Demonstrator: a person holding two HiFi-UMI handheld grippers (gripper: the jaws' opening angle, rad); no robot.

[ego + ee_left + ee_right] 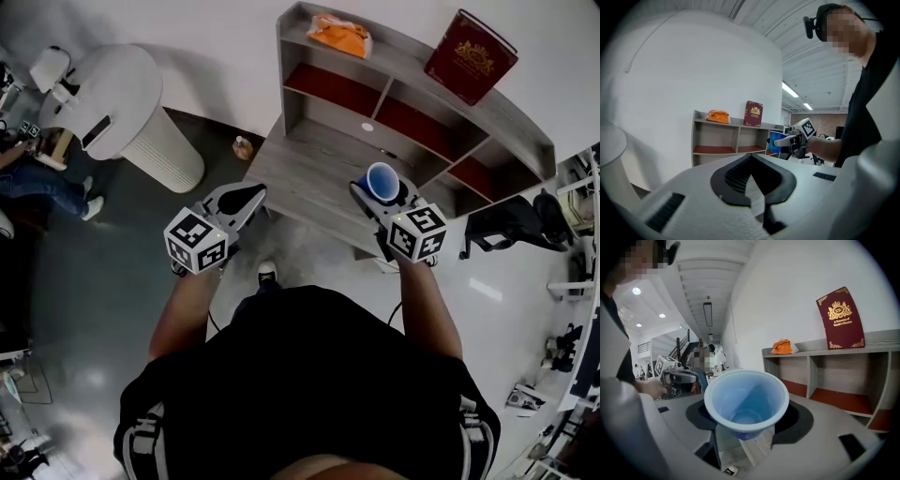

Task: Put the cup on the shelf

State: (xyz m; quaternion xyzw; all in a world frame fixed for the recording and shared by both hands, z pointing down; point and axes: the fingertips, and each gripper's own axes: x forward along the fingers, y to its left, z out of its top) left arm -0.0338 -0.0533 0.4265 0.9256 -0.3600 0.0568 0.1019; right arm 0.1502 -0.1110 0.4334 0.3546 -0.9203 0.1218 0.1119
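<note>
Blue cup (382, 181): held over the desk (300, 178), the shelf (506, 122) at its 12 o'clock.
Right gripper (380, 195): fingers pinching the cup.
Left gripper (246, 199): fingers pressed together, empty, at the cup's 9 o'clock.
Shelf top: red book (470, 56), orange bundle (339, 36).

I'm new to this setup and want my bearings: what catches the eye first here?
The light blue cup stands out most, clamped in the right tool over the grey desk surface in front of the shelf. Next comes the dark red book with a gold crest, leaning against the wall on the shelf's top board, with an orange bundle at its left end. The left tool is shut on nothing.
</note>
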